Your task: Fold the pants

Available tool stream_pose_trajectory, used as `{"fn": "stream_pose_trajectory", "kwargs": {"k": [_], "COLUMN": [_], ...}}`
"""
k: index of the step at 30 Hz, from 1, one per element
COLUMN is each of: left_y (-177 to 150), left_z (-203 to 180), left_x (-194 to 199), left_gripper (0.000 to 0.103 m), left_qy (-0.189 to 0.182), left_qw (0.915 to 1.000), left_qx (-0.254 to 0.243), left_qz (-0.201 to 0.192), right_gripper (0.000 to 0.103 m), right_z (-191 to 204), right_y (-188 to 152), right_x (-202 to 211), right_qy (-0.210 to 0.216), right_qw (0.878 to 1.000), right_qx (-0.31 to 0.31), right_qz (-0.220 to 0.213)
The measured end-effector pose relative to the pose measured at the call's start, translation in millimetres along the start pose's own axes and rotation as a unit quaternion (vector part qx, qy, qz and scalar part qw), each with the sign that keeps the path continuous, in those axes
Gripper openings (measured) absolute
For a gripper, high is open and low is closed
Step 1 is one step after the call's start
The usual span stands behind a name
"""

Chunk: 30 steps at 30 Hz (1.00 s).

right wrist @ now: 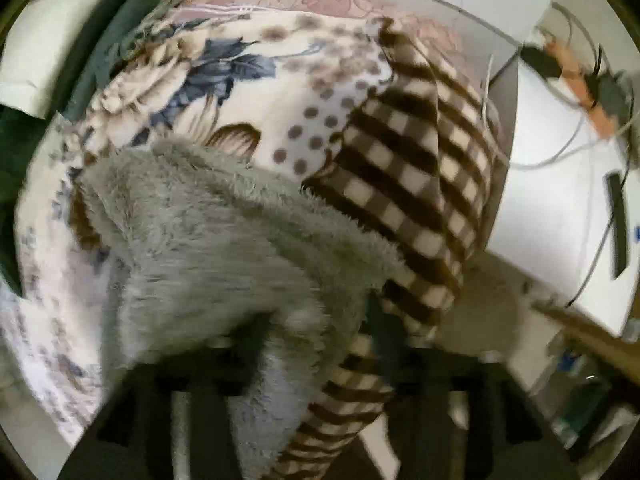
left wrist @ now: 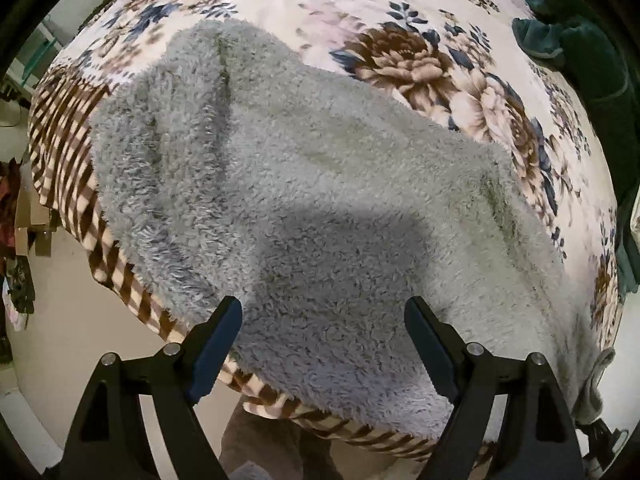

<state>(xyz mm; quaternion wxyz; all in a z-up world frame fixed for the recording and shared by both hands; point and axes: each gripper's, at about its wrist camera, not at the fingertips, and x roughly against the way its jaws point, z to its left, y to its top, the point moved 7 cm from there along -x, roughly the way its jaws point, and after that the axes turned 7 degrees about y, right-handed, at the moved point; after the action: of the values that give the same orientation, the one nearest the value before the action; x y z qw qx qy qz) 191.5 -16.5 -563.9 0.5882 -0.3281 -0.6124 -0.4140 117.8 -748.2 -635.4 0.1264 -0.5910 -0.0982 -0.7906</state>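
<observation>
Grey fluffy fleece pants [left wrist: 304,184] lie spread on a floral blanket [left wrist: 420,60] over a bed. My left gripper [left wrist: 322,320] is open and empty, hovering just above the pants near the bed's front edge. In the right wrist view the picture is blurred by motion. The same grey pants [right wrist: 208,248] bunch up between the fingers [right wrist: 376,320] of my right gripper [right wrist: 316,328], and a fold of fabric hangs down between them. The jaws look apart around the fabric, but the blur hides whether they clamp it.
The blanket's brown checked border [left wrist: 68,152] hangs over the bed edge. A dark green cloth [left wrist: 580,48] lies at the far right of the bed. A white pillow [right wrist: 48,44] and a white table [right wrist: 560,200] with cables stand beside the bed. Pale floor [left wrist: 72,320] lies below.
</observation>
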Motion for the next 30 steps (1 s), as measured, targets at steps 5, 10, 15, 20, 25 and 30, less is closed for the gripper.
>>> {"fn": "stream_pose_trajectory", "kwargs": {"k": [5,10,15,20,25,30], "left_y": [1.9,14.8,43.0,77.7,106.8,115.7], "left_z": [10.5,36.8,70.6,120.9,146.5,156.5], "left_x": [14.2,21.7,9.2,-28.4,-35.3,7.1], "left_gripper": [0.083,0.083,0.083,0.082,0.008,0.006], "left_qy": [-0.001,0.016,0.02,-0.005,-0.072,-0.1], "left_qw": [0.9999,0.9992,0.9974,0.9871,0.9786,0.9787], "left_qx": [0.003,0.018,0.063,0.16,0.191,0.159], "left_qz": [-0.017,-0.031,-0.03,-0.003,-0.027,-0.082], "right_gripper": [0.077,0.077,0.077,0.077,0.014,0.008], "right_z": [23.8,58.9,92.5,107.0,128.2,158.3], "right_y": [-38.0,-111.4,-195.4,-260.5,-306.1,-326.0], "right_x": [18.7,7.5,-29.9,-70.1,-84.8,-63.2], "right_qy": [0.031,0.021,0.036,0.056,0.047,0.045], "right_qw": [0.999,0.995,0.985,0.98,0.979,0.982], "right_qx": [0.025,0.099,0.134,0.08,0.093,0.145], "right_qz": [-0.014,0.023,0.102,0.173,0.174,0.115]}}
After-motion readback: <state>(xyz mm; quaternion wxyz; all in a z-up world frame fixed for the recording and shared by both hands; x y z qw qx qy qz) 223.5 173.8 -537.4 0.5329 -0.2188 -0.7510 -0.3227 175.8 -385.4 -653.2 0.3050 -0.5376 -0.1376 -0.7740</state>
